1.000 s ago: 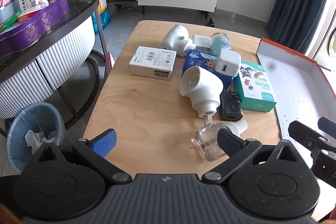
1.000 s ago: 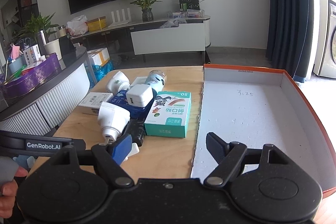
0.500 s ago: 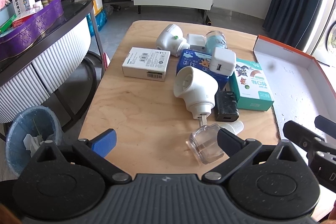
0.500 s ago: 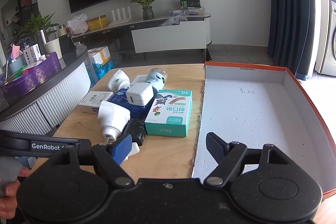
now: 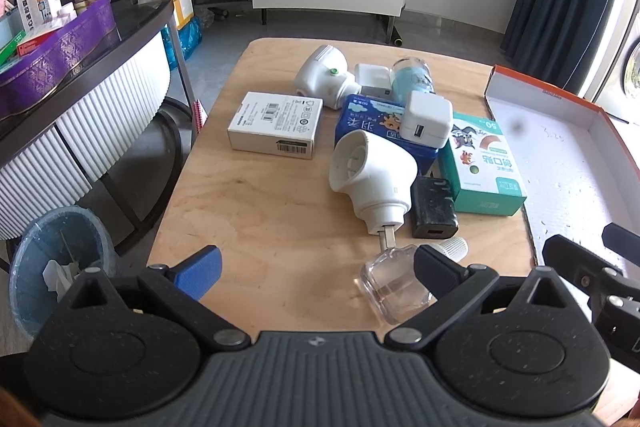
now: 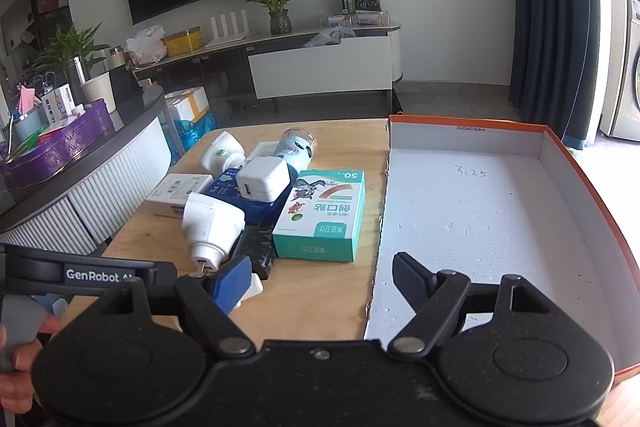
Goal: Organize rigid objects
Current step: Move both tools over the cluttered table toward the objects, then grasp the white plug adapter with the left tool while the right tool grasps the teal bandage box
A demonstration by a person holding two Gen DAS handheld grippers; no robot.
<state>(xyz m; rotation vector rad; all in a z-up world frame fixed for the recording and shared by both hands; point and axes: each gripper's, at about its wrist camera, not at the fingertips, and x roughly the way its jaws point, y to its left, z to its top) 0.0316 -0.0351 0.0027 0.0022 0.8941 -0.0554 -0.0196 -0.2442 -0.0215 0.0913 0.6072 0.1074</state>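
A pile of rigid items lies on the wooden table [image 5: 260, 211]: a white plug-in vaporiser [image 5: 374, 179] with a clear bottle [image 5: 390, 287], a black charger [image 5: 434, 213], a green plaster box [image 5: 484, 163], a blue box [image 5: 372, 125] with a white charger cube [image 5: 426, 121] on top, a white carton [image 5: 276, 125], a second white vaporiser [image 5: 324, 77] and a light-blue bottle [image 5: 412, 79]. My left gripper [image 5: 316, 269] hovers open just before the clear bottle. My right gripper [image 6: 322, 277] is open over the edge of the orange-rimmed box [image 6: 468, 211], with the green plaster box [image 6: 324, 215] ahead to its left.
A dark curved counter [image 5: 80, 67] with a purple tin stands left of the table, and a blue waste bin [image 5: 56, 259] sits on the floor below it. A TV bench [image 6: 320, 63] lines the far wall. A hand [image 6: 16, 359] shows at the lower left of the right wrist view.
My left gripper has risen a little and tipped downward, so the pile sits lower in its view. The right gripper has barely shifted. Both stay open.
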